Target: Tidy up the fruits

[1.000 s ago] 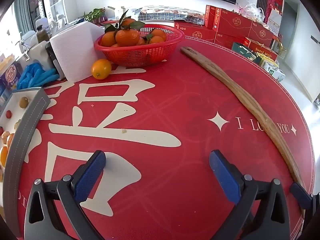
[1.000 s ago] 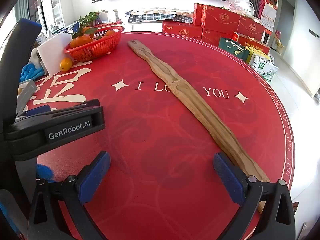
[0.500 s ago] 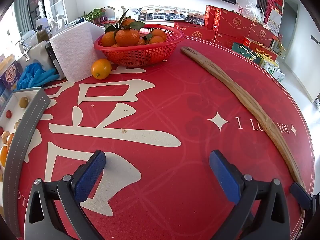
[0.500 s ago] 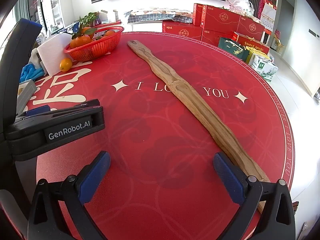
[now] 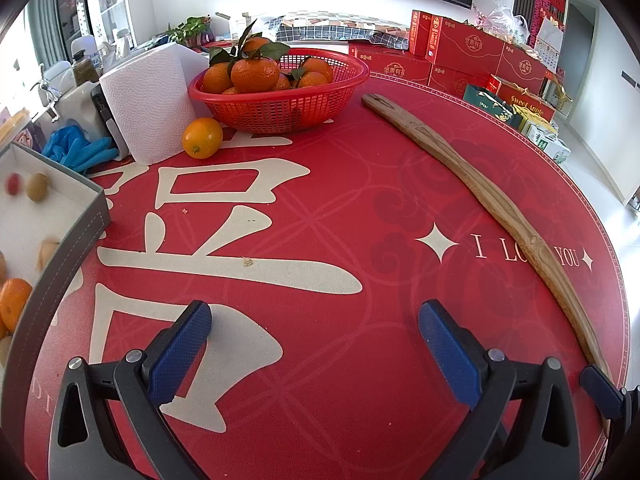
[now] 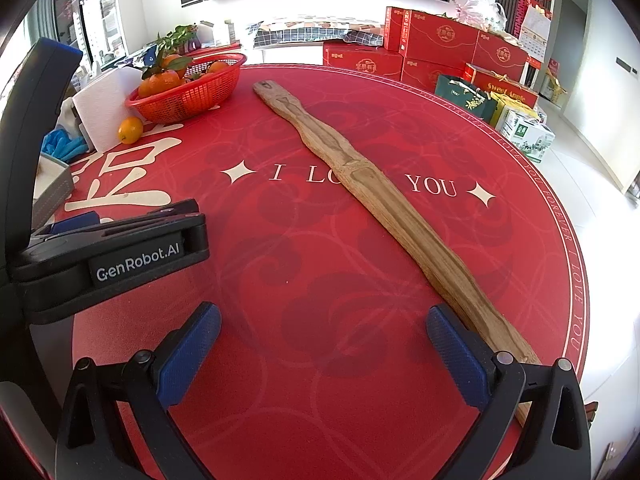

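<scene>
Your left gripper (image 5: 314, 336) is spread wide, with nothing between its blue pads. It hangs over the near part of the round red table (image 5: 360, 360), above the big white letter printed on the cloth. Your right gripper (image 6: 324, 344) is spread wide too and holds nothing. It hangs over the near edge of the table, and the near end of the long wooden stick (image 6: 384, 216) lies just beside its right finger. In the right wrist view you can see your left gripper's black body off to the left, near the table's left edge.

At the left edge of the table sits a grey box (image 5: 76, 240) with a white inside. Small fruits lie in it: an orange one (image 5: 12, 300) close to you, and a green one (image 5: 37, 187) and a red one (image 5: 13, 183) farther back. They look blurry.

The wooden stick runs from the near right edge up toward the far side, crossing the words "I LOVE YOU".

Farther away, one loose orange (image 5: 202, 137) lies on the cloth, touching or just beside a white paper towel roll (image 5: 148, 100). Blue gloves (image 5: 76, 152) lie at the left of the roll. Just behind the loose orange stands a red basket (image 5: 280, 108) near the far edge, full of oranges with green leaves (image 5: 256, 74).

Beyond the table are red gift boxes (image 5: 468, 56).
</scene>
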Tool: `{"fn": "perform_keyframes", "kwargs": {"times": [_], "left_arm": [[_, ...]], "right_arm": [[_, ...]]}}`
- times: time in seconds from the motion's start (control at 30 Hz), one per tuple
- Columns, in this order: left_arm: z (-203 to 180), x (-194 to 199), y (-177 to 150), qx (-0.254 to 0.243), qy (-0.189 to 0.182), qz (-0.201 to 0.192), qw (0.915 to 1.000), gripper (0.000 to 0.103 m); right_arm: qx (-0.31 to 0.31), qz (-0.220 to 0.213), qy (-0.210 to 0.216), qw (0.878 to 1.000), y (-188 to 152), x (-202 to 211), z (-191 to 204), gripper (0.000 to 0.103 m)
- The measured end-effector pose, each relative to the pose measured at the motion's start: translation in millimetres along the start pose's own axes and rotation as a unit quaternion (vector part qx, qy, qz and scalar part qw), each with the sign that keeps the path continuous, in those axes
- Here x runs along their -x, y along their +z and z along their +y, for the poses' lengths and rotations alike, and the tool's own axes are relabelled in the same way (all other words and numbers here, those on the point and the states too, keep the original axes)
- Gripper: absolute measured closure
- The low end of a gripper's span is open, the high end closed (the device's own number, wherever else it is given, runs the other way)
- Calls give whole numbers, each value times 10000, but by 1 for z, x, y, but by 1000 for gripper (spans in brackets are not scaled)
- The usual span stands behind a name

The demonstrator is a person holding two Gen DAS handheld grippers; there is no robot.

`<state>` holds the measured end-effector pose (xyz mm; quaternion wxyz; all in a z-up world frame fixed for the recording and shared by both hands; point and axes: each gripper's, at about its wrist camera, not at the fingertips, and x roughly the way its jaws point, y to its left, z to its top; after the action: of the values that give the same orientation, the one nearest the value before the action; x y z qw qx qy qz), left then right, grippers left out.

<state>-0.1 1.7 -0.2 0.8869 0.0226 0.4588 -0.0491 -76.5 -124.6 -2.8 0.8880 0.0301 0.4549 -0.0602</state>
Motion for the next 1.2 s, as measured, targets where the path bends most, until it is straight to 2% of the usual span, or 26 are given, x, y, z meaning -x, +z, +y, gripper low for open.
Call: {"fn": "perform_keyframes", "kwargs": {"times": [1.2], "left_arm": [[0,1,-1,-4,1,1,10000,0]], "right_arm": [[-18,1,-16,10000,-2,2,0,0]]}}
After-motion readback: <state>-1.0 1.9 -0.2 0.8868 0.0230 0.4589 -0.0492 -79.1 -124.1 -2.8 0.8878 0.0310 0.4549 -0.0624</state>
